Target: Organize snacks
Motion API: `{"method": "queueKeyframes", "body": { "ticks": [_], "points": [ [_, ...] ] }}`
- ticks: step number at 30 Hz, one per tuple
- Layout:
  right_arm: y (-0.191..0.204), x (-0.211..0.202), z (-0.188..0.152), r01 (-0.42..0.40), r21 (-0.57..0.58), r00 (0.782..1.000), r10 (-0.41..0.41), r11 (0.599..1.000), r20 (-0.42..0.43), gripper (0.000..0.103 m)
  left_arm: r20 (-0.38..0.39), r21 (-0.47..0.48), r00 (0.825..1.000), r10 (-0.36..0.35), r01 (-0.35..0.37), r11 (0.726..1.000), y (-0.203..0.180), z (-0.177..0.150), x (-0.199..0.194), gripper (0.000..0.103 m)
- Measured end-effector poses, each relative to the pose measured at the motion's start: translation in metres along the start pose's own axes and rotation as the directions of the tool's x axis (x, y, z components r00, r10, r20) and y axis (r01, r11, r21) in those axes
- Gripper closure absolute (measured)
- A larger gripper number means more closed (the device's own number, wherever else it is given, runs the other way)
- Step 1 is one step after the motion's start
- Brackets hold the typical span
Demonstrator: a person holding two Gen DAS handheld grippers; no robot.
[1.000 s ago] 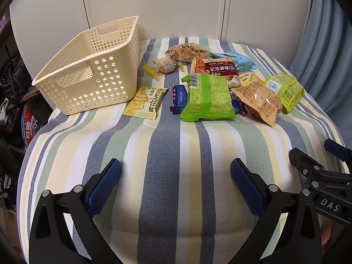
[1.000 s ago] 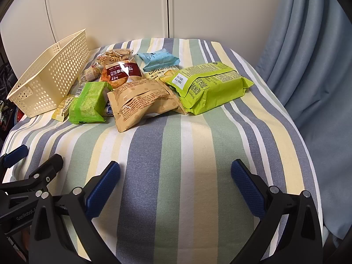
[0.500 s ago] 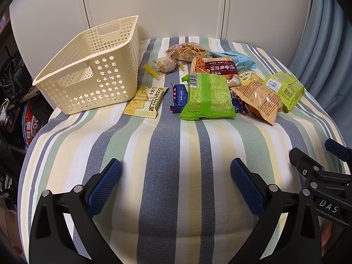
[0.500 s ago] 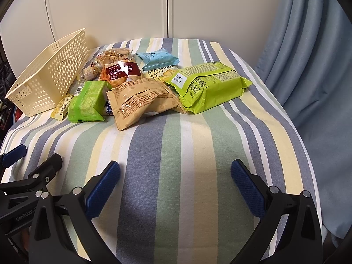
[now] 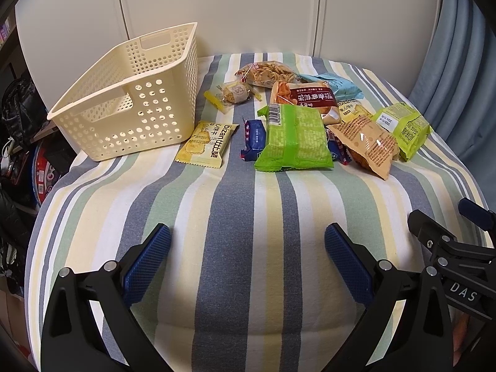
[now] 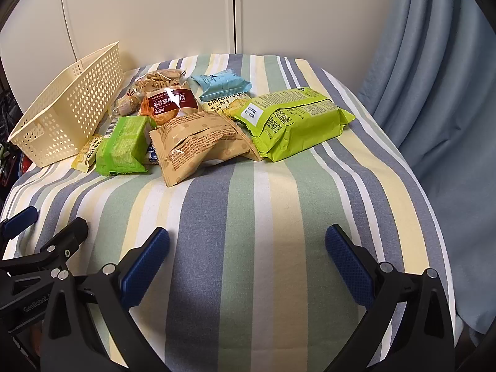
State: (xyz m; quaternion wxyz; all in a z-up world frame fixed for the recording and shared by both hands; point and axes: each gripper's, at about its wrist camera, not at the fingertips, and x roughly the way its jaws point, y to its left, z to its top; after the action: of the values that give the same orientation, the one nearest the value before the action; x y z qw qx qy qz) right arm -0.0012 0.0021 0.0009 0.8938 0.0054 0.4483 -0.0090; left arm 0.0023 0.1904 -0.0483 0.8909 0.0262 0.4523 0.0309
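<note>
- the table (image 5: 248,217), covered by a cloth striped in blue, green, yellow and white, fills both views; its stripes run away from the cameras toward the white cupboard doors (image 5: 217,9).
- a blue curtain (image 6: 434,93) hangs along the table's right side.
- the cream perforated basket (image 5: 130,114) stands upright at the far left of the table, open side up; its long axis runs away from the cameras, a handle slot at its far end.
- a lime-green pack (image 6: 294,124), the largest snack, lies flat at the right end of the pile, long axis slanting from near-left to far-right.
- a tan pack (image 6: 198,142) lies just left of it, touching it, tilted the same way.
- a green pack (image 5: 294,139) lies mid-pile, long axis pointing away from the left camera, barcode at its far end.
- a dark red pack (image 5: 303,100) and a light blue pack (image 6: 223,83) lie behind these.
- a yellow biscuit packet (image 5: 206,144) lies flat just beside the basket's near right corner, long axis pointing away.
- a small dark blue packet (image 5: 255,139) rests against the green pack's left edge.
- the left claw (image 5: 248,266) hovers over bare cloth at the near edge, pads spread wide, holding nothing.
- the right claw (image 6: 248,268) is likewise spread wide and empty, well short of the snacks.
</note>
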Motion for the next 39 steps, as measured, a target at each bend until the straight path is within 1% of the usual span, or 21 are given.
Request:
{"method": "queueKeyframes", "body": {
  "ticks": [9,12,14,16,18,22,25,28,33,39],
  "points": [
    [0.000,0.000,0.000,-0.002,0.000,1.000,0.002,1.000,-0.002,0.005,-0.002,0.001,1.000,0.003,-0.003,1.000,-0.001,0.001,-0.001,0.002],
    [0.002,-0.005,0.001,0.004,0.001,1.000,-0.004,1.000,-0.003,0.005,-0.005,-0.017,1.000,0.001,-0.001,1.000,0.000,0.003,-0.003,0.002],
    [0.000,-0.013,0.002,0.019,0.015,0.999,-0.020,1.000,0.031,0.005,0.007,-0.008,1.000,-0.014,0.015,1.000,-0.002,0.007,-0.008,0.002],
    [-0.004,-0.020,0.006,0.023,0.024,0.998,-0.025,0.999,0.060,0.005,0.037,0.003,0.999,-0.011,0.011,1.000,-0.003,0.012,-0.016,0.002],
    [-0.008,-0.026,0.012,0.044,0.030,0.995,-0.047,0.999,0.087,0.005,0.061,0.016,0.998,-0.015,0.014,1.000,-0.006,0.019,-0.022,0.002],
    [-0.025,-0.034,0.021,0.049,0.060,0.992,-0.055,0.997,0.114,0.005,0.061,0.030,0.998,-0.034,0.032,0.999,-0.009,0.031,-0.020,0.002],
    [-0.045,-0.030,0.028,0.039,0.095,0.993,-0.049,0.995,0.104,0.005,0.035,0.013,0.995,-0.088,0.088,0.996,-0.006,0.040,-0.011,0.002],
    [-0.062,-0.021,0.036,0.039,0.120,0.996,-0.048,0.992,0.074,0.005,0.015,0.002,0.991,-0.135,0.135,0.991,-0.004,0.052,-0.001,0.002],
    [-0.076,-0.012,0.052,0.014,0.148,0.998,-0.023,0.989,0.060,0.005,0.009,-0.011,0.988,-0.155,0.155,0.988,0.000,0.075,0.013,0.002],
    [-0.068,0.004,0.060,0.003,0.124,0.999,-0.007,0.992,0.036,0.005,-0.002,0.005,0.986,-0.169,0.169,0.986,-0.004,0.111,0.034,0.002]
  ]
}}
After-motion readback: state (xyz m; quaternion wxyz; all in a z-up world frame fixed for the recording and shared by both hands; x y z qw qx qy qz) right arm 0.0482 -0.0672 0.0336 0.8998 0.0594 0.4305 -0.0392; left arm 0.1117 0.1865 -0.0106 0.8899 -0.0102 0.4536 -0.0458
